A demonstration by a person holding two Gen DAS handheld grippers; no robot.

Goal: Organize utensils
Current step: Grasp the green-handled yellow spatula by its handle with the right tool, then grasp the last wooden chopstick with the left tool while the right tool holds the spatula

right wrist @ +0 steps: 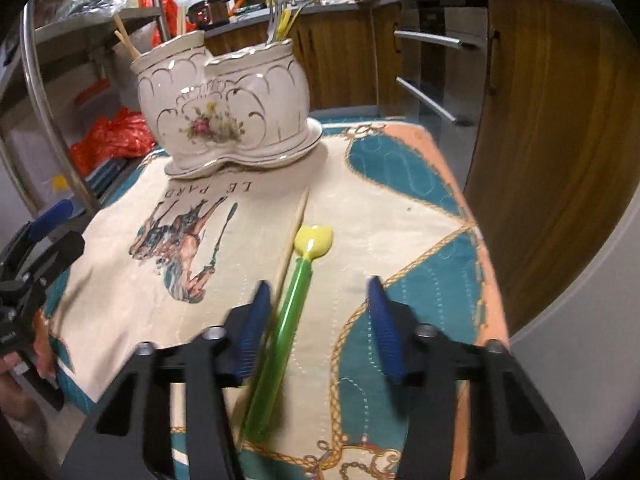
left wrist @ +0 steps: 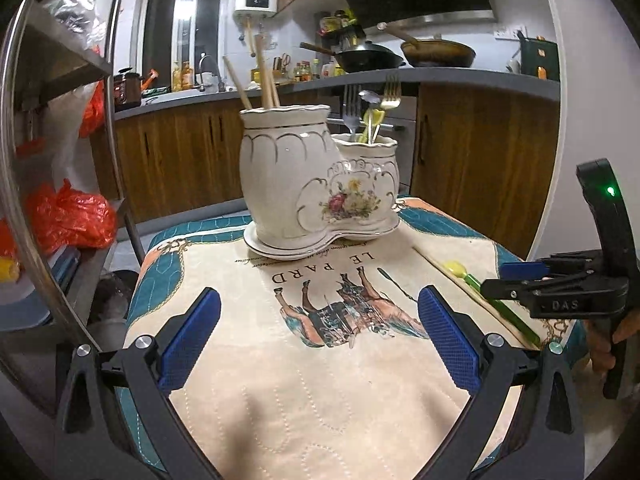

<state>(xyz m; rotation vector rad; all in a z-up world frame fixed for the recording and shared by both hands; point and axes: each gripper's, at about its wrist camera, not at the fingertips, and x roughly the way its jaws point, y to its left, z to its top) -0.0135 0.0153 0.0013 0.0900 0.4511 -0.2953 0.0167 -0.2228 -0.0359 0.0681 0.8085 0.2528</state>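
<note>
Lying between the right gripper's (right wrist: pixel 316 320) parted pads — green-handled spoon (right wrist: pixel 280 344), nearer the left pad, unclamped.

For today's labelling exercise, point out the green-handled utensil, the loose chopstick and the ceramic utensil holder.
Green-handled utensil (right wrist: pixel 286 328), right wrist view, mid handle.
Loose chopstick (right wrist: pixel 298 216), right wrist view, upper shaft.
Ceramic utensil holder (left wrist: pixel 280 184), left wrist view, taller compartment's wall.

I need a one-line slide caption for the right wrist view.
Right gripper open over a green spoon and a chopstick lying before the ceramic holder.
</note>
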